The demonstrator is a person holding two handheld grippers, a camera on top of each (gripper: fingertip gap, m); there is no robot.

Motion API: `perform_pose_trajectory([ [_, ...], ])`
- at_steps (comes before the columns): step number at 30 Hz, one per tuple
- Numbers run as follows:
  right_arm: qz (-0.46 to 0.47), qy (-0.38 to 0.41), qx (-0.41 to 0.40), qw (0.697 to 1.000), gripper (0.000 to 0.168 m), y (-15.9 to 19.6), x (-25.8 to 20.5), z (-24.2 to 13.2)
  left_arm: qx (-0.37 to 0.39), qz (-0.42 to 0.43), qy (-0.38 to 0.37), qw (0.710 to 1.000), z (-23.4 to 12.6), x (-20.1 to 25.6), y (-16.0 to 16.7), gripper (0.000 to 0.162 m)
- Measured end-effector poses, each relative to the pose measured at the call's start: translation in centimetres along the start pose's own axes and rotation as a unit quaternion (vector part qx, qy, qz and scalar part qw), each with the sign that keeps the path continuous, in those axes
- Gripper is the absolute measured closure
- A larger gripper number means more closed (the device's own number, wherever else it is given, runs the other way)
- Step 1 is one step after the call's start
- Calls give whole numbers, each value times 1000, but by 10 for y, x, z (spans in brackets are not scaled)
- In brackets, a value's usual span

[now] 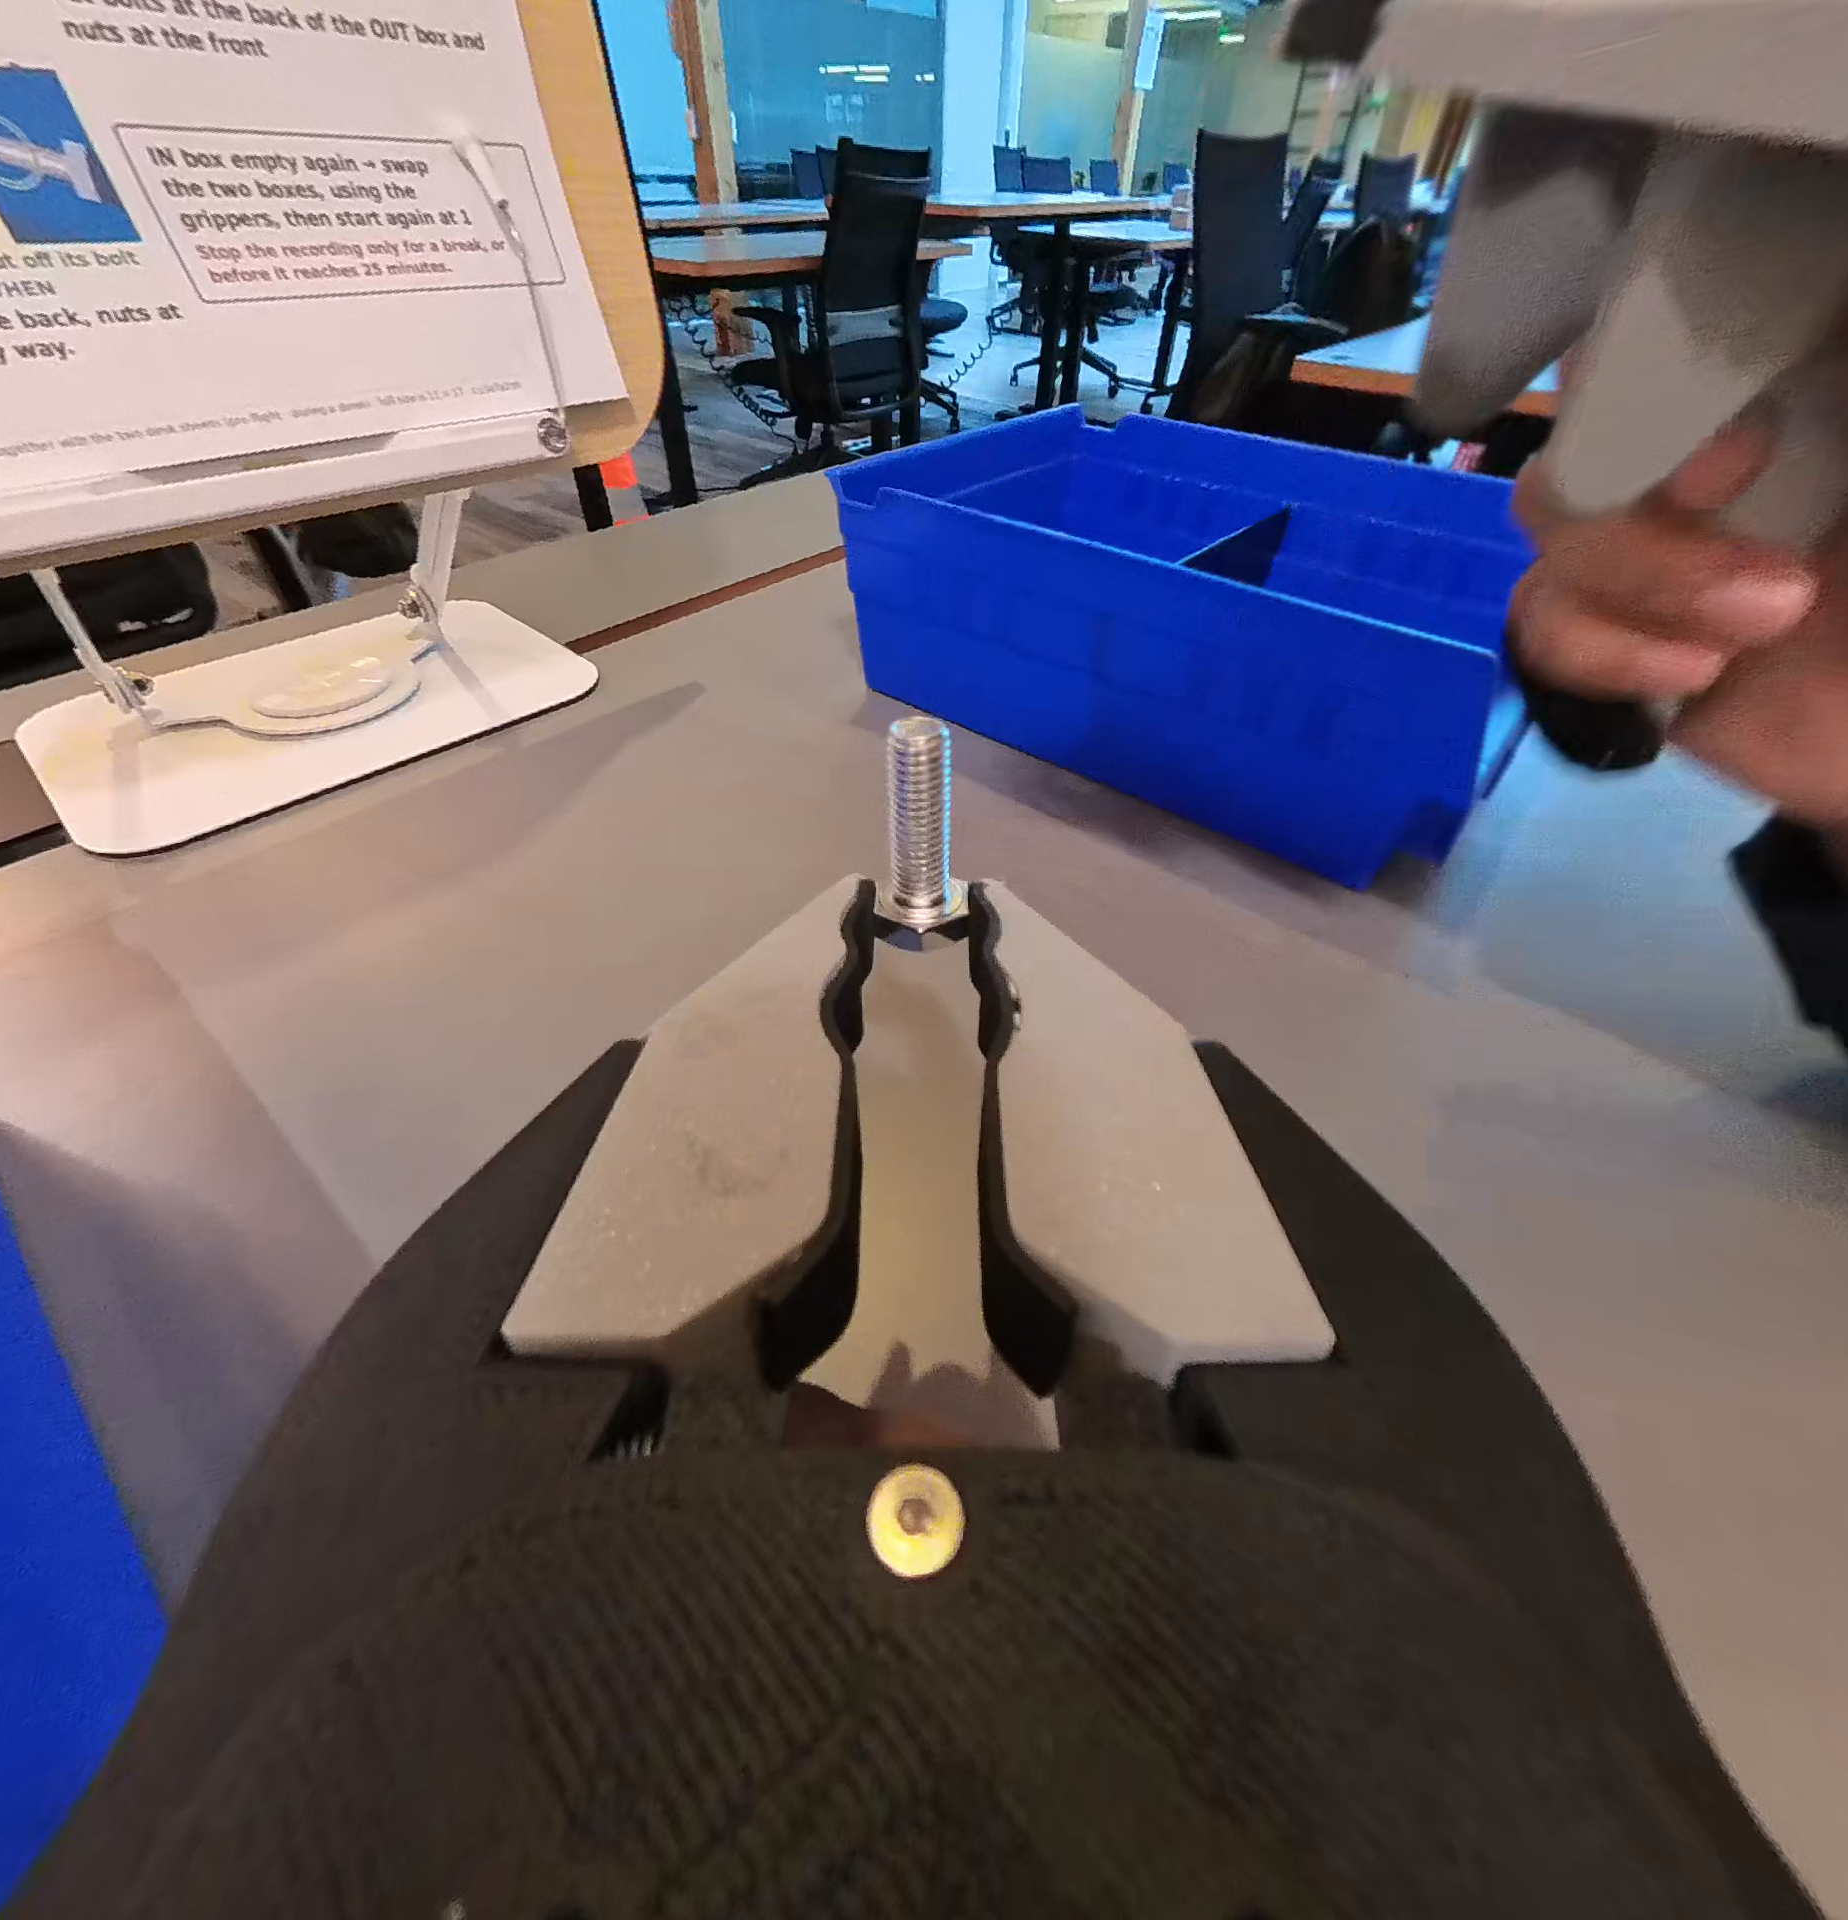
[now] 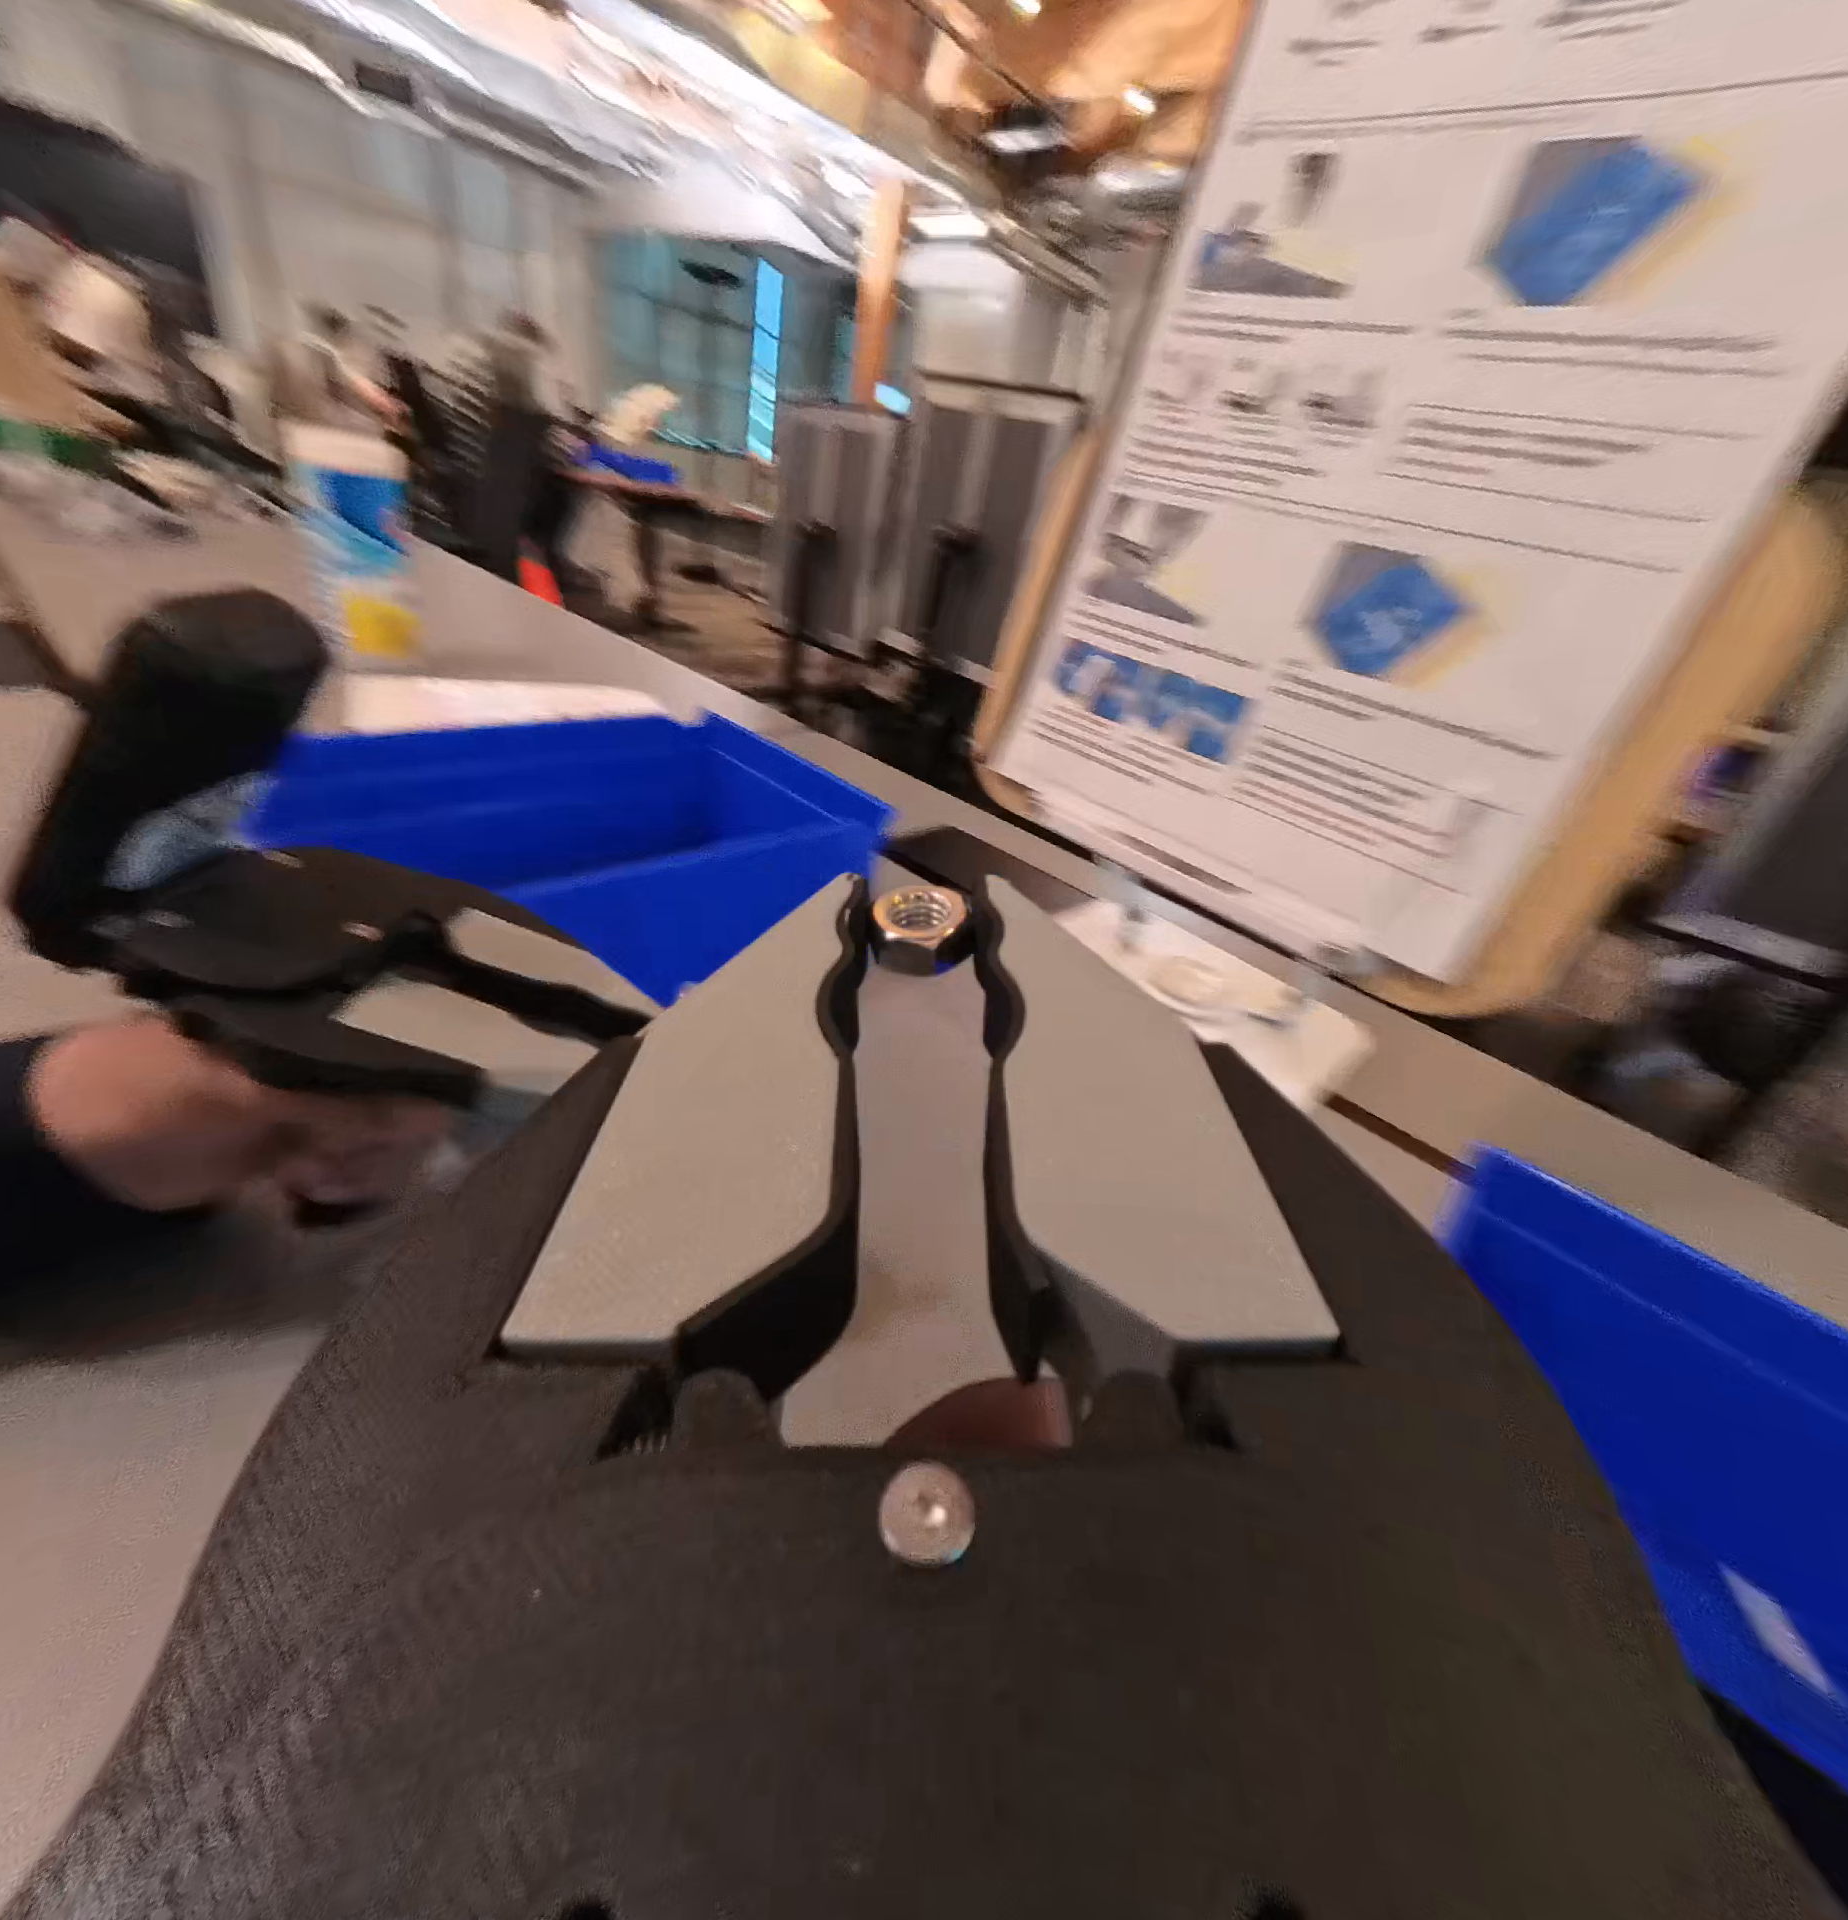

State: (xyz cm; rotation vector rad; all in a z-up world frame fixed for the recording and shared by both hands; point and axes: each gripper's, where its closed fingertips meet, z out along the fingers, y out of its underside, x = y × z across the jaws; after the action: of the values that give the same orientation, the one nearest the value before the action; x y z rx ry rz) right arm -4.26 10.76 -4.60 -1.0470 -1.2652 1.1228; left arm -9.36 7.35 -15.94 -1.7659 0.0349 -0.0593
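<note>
Above a grey tabletop (image 1: pixel 484 987) with a blue bin (image 1: pixel 1159 665) on it, the left gripper (image 1: pixel 918 920) is clenched on the head of an upright silver bolt (image 1: pixel 918 810), while the right gripper (image 2: pixel 915 930) pinches a silver hex nut (image 2: pixel 915 928) between its nearly closed tips.

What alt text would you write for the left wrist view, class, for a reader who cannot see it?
The left gripper clamps the hex head of a silver bolt, its threaded shank upright above a grey table. Behind sit a divided blue bin and a white document stand; a hand holds the blurred right gripper.
</note>
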Motion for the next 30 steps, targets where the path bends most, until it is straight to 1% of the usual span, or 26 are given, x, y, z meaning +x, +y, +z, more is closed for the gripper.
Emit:
perform_pose_trajectory([
  [1, -17, 32, -21, 999, 152, 1, 18, -16, 0, 3, 3, 1000, 0, 2, 0, 147],
  [3, -23, 72, -80, 994, 151, 18, 56, -48, -1, 9, 9, 1000, 0, 6, 0, 147],
  [5, 4, 97, -149, 984, 151, 51, 95, -78, -2, 9, 20, 1000, 0, 11, 0, 147],
  [7, 47, 116, -221, 967, 151, 95, 125, -103, 0, 15, 30, 999, 1, 17, -2, 147],
  [10, 91, 120, -322, 935, 151, 159, 138, -126, 3, 32, 55, 998, 1, 30, -2, 147],
  [11, 94, 119, -355, 922, 151, 177, 138, -130, -2, 39, 58, 998, 2, 32, 0, 147],
  [12, 100, 116, -372, 916, 151, 187, 137, -132, -7, 46, 60, 997, 3, 34, 2, 147],
  [14, 115, 106, -363, 918, 152, 184, 134, -130, -6, 56, 66, 996, 4, 37, 3, 147],
  [18, 73, 120, -356, 924, 145, 166, 135, -127, -14, 63, 73, 995, 6, 40, 8, 147],
  [21, 62, 119, -355, 925, 140, 155, 127, -124, -16, 64, 77, 995, 6, 42, 9, 147],
  [22, 61, 119, -339, 931, 140, 146, 123, -120, -16, 67, 77, 995, 6, 43, 9, 147],
  [23, 63, 107, -311, 942, 141, 132, 113, -112, -15, 68, 76, 995, 6, 44, 9, 147],
  [25, 73, 55, -240, 967, 142, 97, 78, -93, -12, 70, 77, 995, 6, 45, 8, 147],
  [27, 84, 2, -176, 981, 144, 68, 40, -72, -11, 70, 77, 995, 6, 45, 7, 147],
  [28, 89, -22, -155, 984, 142, 59, 21, -62, -11, 70, 77, 995, 6, 45, 7, 147],
  [30, 87, -56, -137, 985, 139, 55, -10, -42, -12, 69, 78, 994, 7, 46, 8, 147],
])
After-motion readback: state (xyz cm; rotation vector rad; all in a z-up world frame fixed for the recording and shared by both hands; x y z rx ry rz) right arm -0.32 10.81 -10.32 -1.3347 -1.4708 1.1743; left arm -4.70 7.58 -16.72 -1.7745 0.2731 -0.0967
